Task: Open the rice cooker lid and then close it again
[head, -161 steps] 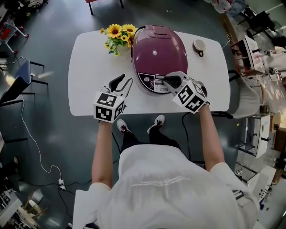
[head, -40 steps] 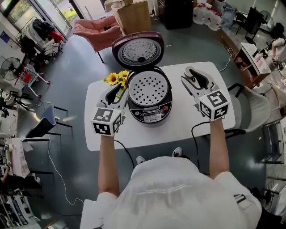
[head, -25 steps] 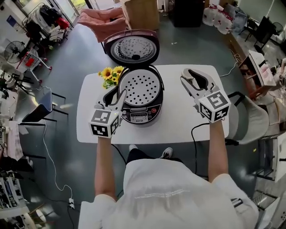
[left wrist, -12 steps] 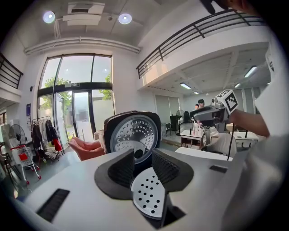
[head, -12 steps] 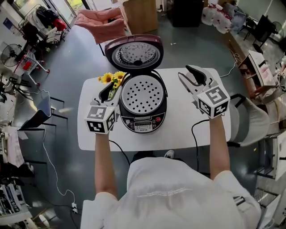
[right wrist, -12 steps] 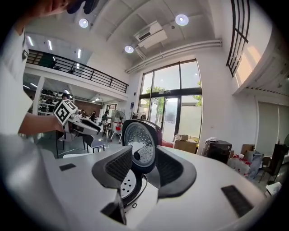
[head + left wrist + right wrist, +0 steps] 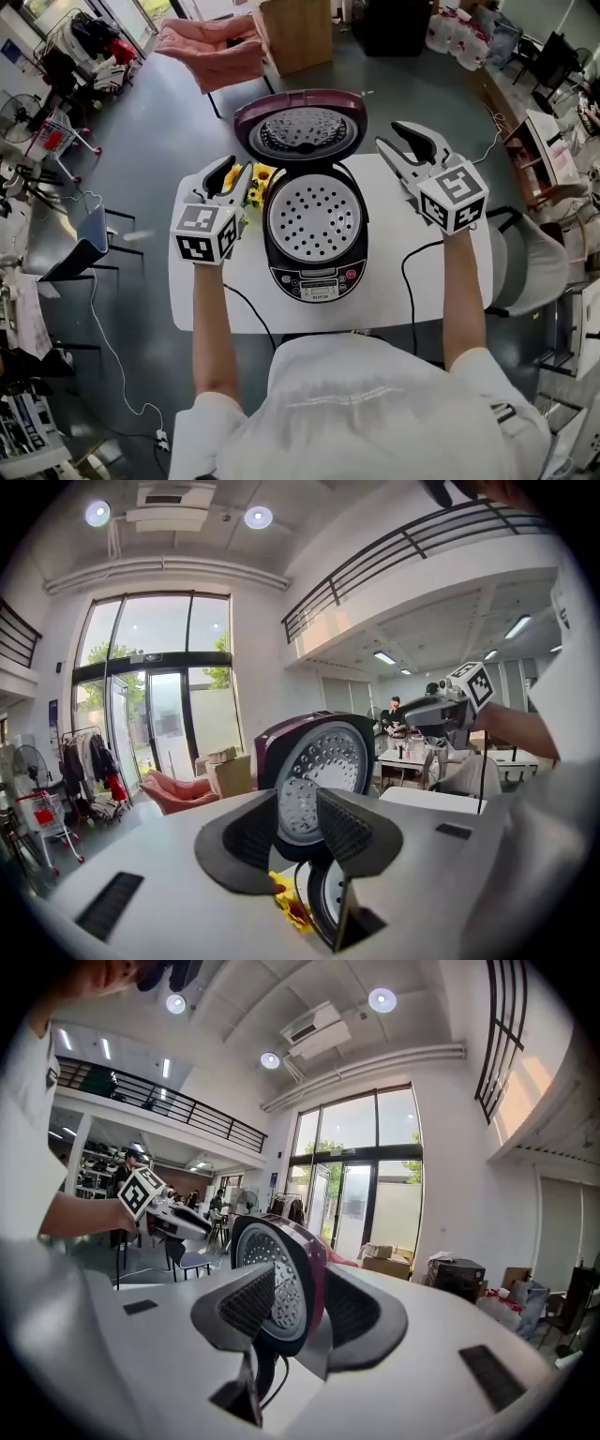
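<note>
The purple rice cooker (image 7: pixel 314 277) stands on the white table (image 7: pixel 403 281) with its lid (image 7: pixel 300 127) swung up at the back and the perforated inner plate showing. My left gripper (image 7: pixel 225 173) hovers to the left of the cooker, just below the lid's left side, with a gap between its jaws and nothing in it. My right gripper (image 7: pixel 401 145) hangs to the right of the lid's edge, also open and apart from it. In the left gripper view the lid (image 7: pixel 328 752) stands beyond the left gripper (image 7: pixel 295 803). In the right gripper view the lid (image 7: pixel 281 1241) shows edge-on past the right gripper (image 7: pixel 300 1283).
Sunflowers (image 7: pixel 255 178) lie on the table between my left gripper and the cooker. A black power cord (image 7: pixel 405 281) runs off the table's right front. A grey chair (image 7: pixel 530 272) stands to the right. A pink seat (image 7: pixel 211 47) and a cardboard box (image 7: pixel 295 33) sit beyond the table.
The lid, shut in the oldest frame, has stood open since. Over the last second both grippers moved away from the person, level with the raised lid.
</note>
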`<move>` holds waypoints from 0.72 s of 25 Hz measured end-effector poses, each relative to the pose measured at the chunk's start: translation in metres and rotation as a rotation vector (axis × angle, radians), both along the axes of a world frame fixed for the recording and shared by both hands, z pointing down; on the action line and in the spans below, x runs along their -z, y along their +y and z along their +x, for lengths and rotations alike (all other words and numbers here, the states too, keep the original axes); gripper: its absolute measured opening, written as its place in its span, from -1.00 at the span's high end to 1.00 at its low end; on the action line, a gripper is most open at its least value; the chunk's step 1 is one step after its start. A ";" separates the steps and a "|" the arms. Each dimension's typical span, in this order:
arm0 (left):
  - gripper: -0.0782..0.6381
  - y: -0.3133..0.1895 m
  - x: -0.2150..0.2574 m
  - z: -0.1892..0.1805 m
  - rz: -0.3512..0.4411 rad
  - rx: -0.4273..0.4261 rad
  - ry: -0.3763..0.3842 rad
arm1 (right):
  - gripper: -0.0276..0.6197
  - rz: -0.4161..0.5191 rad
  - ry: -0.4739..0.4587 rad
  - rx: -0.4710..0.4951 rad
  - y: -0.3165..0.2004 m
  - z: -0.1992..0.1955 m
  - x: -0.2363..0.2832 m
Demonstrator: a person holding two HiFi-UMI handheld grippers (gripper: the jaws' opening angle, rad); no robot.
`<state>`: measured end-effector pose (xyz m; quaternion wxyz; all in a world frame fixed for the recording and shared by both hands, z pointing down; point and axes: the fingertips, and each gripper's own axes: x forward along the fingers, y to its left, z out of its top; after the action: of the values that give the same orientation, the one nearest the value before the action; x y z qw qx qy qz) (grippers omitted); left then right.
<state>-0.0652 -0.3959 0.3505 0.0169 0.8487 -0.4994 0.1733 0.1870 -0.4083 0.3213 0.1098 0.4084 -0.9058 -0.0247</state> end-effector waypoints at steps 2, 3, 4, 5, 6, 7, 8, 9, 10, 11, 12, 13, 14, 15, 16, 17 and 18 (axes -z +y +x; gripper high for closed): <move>0.37 -0.013 0.000 -0.004 0.000 -0.006 -0.001 | 0.36 -0.002 0.011 0.008 -0.013 -0.005 -0.001; 0.37 -0.019 0.000 -0.006 0.000 -0.012 0.003 | 0.36 -0.005 0.017 0.013 -0.018 -0.008 -0.001; 0.36 -0.025 0.000 -0.008 -0.002 -0.018 0.011 | 0.36 -0.010 0.023 0.021 -0.023 -0.011 -0.002; 0.35 -0.031 0.001 -0.009 -0.005 -0.026 0.024 | 0.35 -0.014 0.030 0.029 -0.028 -0.014 -0.003; 0.34 -0.037 0.002 -0.010 -0.009 -0.034 0.040 | 0.34 -0.019 0.037 0.037 -0.033 -0.017 -0.005; 0.33 -0.043 0.003 -0.011 -0.013 -0.044 0.059 | 0.32 -0.023 0.042 0.046 -0.039 -0.020 -0.006; 0.32 -0.048 0.004 -0.011 -0.017 -0.054 0.075 | 0.31 -0.027 0.046 0.055 -0.043 -0.023 -0.006; 0.31 -0.053 0.005 -0.011 -0.018 -0.064 0.084 | 0.29 -0.031 0.048 0.065 -0.048 -0.025 -0.007; 0.29 -0.057 0.005 -0.011 -0.018 -0.075 0.088 | 0.27 -0.033 0.050 0.076 -0.051 -0.028 -0.008; 0.29 -0.061 0.006 -0.010 -0.017 -0.086 0.089 | 0.25 -0.035 0.053 0.089 -0.054 -0.031 -0.008; 0.28 -0.064 0.008 -0.010 -0.014 -0.100 0.090 | 0.22 -0.034 0.060 0.102 -0.057 -0.035 -0.009; 0.28 -0.067 0.009 -0.009 -0.012 -0.115 0.091 | 0.20 -0.031 0.068 0.113 -0.059 -0.038 -0.010; 0.27 -0.069 0.010 -0.009 -0.010 -0.131 0.088 | 0.20 -0.028 0.076 0.123 -0.061 -0.040 -0.011; 0.27 -0.070 0.011 -0.008 -0.007 -0.147 0.081 | 0.20 -0.026 0.082 0.131 -0.062 -0.042 -0.012; 0.26 -0.070 0.011 -0.008 -0.006 -0.160 0.074 | 0.19 -0.025 0.087 0.138 -0.063 -0.043 -0.013; 0.25 -0.070 0.011 -0.008 -0.005 -0.173 0.070 | 0.19 -0.026 0.089 0.144 -0.064 -0.044 -0.014; 0.25 -0.070 0.011 -0.007 -0.006 -0.186 0.069 | 0.19 -0.029 0.092 0.150 -0.065 -0.044 -0.015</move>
<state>-0.0725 -0.4662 0.3395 0.0205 0.8967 -0.4172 0.1463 0.1428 -0.4734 0.3365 0.1552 0.3361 -0.9282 -0.0384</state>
